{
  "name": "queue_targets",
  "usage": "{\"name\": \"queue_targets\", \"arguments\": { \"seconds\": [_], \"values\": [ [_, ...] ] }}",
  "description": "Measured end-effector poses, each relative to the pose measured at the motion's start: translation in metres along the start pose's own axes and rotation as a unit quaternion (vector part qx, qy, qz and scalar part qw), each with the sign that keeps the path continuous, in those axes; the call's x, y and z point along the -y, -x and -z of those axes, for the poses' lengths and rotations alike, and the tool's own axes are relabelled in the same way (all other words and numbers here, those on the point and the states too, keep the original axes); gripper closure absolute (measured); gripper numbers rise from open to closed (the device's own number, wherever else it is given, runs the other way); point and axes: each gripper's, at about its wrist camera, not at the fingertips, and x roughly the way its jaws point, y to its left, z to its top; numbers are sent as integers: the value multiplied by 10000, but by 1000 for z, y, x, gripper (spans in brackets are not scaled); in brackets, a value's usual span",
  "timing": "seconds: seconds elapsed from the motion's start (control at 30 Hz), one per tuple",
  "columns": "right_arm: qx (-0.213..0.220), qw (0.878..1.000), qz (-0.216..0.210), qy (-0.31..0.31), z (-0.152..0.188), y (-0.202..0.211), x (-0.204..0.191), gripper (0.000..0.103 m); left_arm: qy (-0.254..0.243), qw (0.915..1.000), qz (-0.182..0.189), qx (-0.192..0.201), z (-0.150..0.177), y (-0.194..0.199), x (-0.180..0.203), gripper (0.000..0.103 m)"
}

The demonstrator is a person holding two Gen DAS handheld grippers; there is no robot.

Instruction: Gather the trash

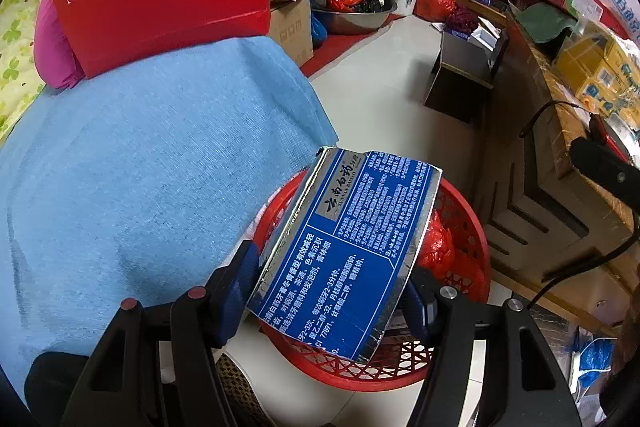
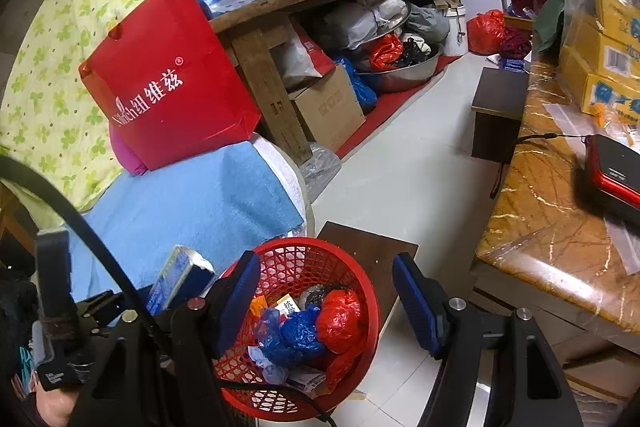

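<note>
Looking at both views, you are partway through the job. Your left gripper (image 1: 332, 291) is clamped on the blue box (image 1: 348, 247), one pad on each side of it. In the left view the box hangs over the red basket (image 1: 468, 219), with its far end tipped up toward 1 o'clock. It is not in yet, so dropping it in looks like your next step. In the right view the same box shows at about 9 o'clock from the basket, still outside the rim. Your right gripper (image 2: 324, 307) has its pads apart with nothing between them, and it sits over the basket. The basket already holds some trash: a red bag (image 2: 342, 319), a blue bag (image 2: 300, 335) and some paper bits. It sits on the floor just beside the blue cloth (image 2: 192, 203). I cannot tell what else you are meant to pick up from this crowded room.
</note>
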Motion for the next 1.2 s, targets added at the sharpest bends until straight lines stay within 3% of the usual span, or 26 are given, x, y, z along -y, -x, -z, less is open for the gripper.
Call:
{"name": "queue_targets", "arguments": {
  "seconds": [0.2,0.3,0.67,0.8,1.2],
  "values": [
    [22,10000,-7,-76,-1,3,2,30,42,9998,31,-199,-2,-13,1,34],
    [36,10000,-17,-80,-1,5,1,30,25,9997,-25,-243,-1,-11,-1,28],
    [-67,9997,-167,177,3,7,-30,30,236,9991,-191,306,11,40,-27,27],
    [-137,9992,-157,330,9,9,-47,29,446,9972,-243,557,20,65,-45,22],
    [-472,9964,54,701,48,20,-85,22,1101,9892,-258,936,50,113,-83,18]
  ]
}}
